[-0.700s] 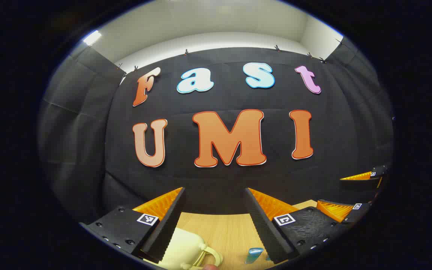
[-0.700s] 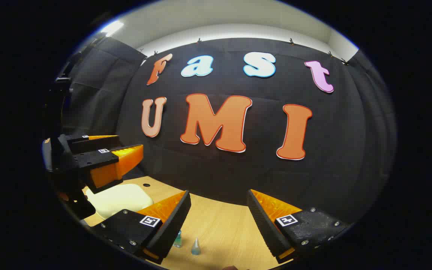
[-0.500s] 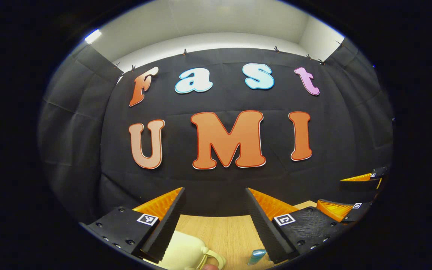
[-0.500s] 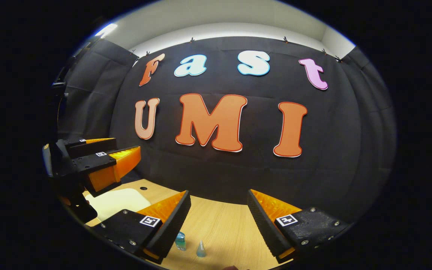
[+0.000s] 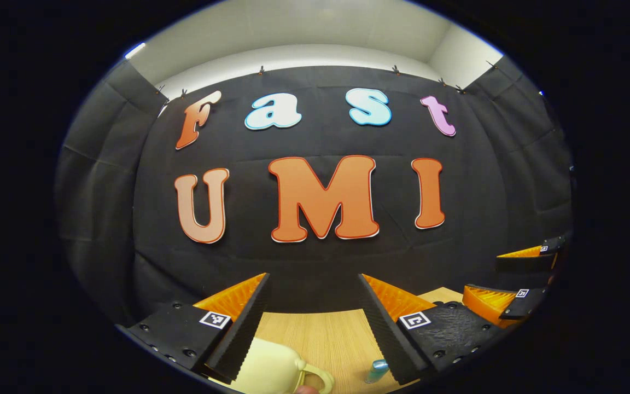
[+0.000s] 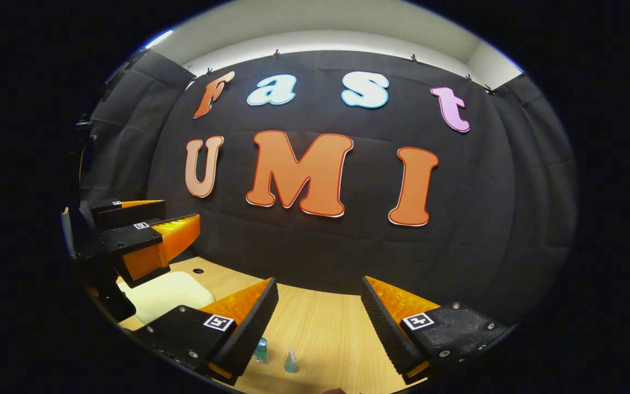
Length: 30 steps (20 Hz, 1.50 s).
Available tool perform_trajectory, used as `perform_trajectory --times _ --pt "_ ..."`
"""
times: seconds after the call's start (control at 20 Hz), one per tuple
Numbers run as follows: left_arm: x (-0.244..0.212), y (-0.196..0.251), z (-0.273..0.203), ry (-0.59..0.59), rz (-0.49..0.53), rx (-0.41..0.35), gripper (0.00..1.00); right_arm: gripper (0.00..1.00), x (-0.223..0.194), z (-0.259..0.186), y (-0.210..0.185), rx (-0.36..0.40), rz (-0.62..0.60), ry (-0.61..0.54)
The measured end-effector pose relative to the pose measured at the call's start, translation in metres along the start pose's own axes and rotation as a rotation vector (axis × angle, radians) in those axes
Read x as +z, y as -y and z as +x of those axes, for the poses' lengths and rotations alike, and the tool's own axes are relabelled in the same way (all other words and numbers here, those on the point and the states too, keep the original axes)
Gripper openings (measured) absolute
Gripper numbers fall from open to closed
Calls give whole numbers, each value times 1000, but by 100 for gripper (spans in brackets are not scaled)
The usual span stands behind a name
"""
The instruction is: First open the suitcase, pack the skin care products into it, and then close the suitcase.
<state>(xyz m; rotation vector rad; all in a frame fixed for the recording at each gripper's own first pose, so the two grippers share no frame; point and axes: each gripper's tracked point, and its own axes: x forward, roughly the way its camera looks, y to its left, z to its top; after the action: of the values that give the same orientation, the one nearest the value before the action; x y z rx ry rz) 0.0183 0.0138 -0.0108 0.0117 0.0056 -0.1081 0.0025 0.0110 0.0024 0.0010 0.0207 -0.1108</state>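
Observation:
A pale cream suitcase [image 5: 271,369] with a looped handle [image 5: 315,377] lies on the wooden table, low in the left gripper view, under my open left gripper [image 5: 313,282]. The same suitcase [image 6: 164,293] lies at lower left in the right gripper view, below the left gripper [image 6: 173,219]. A small blue bottle [image 5: 376,371] lies by my left gripper's right finger. In the right gripper view a small teal bottle [image 6: 261,350] and a pointed clear cap [image 6: 291,361] stand on the table below my open right gripper [image 6: 319,284]. The right gripper [image 5: 512,273] hangs at far right in the left gripper view.
The wooden table [image 6: 326,334] runs back to the black cloth wall [image 6: 320,246]. A small dark hole [image 6: 198,271] sits in the table behind the suitcase. A fingertip [image 5: 307,389] shows at the bottom edge near the suitcase handle.
Both views have tilted down slightly and shifted, so the wall sits a little higher and more table shows. Both grippers stay open; nothing was grasped.

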Motion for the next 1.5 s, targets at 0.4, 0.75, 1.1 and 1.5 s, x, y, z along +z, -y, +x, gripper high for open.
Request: perform_trajectory --times 0.4,0.75,1.1,1.5 --pt "-39 10 0 -81 120 -45 98 96 -4 -1 11 -9 -17 -4" --pt "-123 14 -6 -249 277 -111 98 96 -13 3 25 -35 -17 -23" --pt "-199 12 -19 -379 440 -173 97 96 -24 4 38 -69 -25 -46" --pt "-265 17 -42 -511 547 -252 97 96 -32 4 56 -112 -41 -69"
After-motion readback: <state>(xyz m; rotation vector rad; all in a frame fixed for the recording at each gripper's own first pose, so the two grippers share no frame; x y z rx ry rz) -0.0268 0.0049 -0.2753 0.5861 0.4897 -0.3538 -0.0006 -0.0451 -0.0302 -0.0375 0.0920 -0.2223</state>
